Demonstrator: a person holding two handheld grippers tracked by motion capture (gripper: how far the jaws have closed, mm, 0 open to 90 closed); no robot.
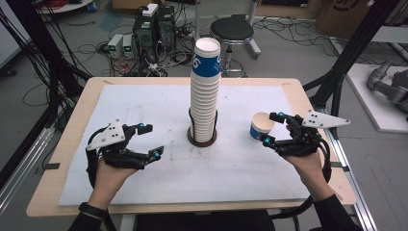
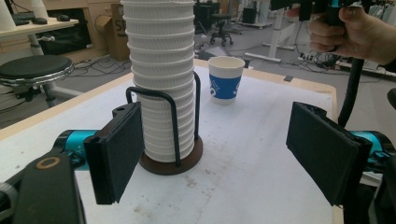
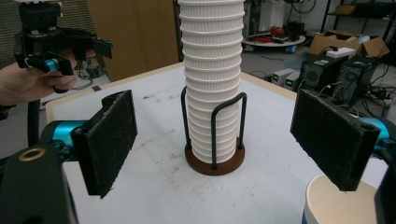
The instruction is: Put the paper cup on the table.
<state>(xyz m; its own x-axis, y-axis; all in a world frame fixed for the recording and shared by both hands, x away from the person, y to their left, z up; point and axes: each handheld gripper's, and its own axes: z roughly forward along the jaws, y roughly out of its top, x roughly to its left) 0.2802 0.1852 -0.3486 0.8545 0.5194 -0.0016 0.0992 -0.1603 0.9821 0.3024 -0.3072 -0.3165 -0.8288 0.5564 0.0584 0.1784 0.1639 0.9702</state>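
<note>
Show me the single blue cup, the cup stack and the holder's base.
single blue cup (image 2: 225, 79), left gripper view, blue band
cup stack (image 1: 204, 98), high view, ribbed middle
holder's base (image 3: 219, 164), right gripper view, brown front edge

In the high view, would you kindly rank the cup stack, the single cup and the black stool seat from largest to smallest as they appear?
1. cup stack, clearly largest.
2. black stool seat, though it stands farther off.
3. single cup, smallest.
</note>
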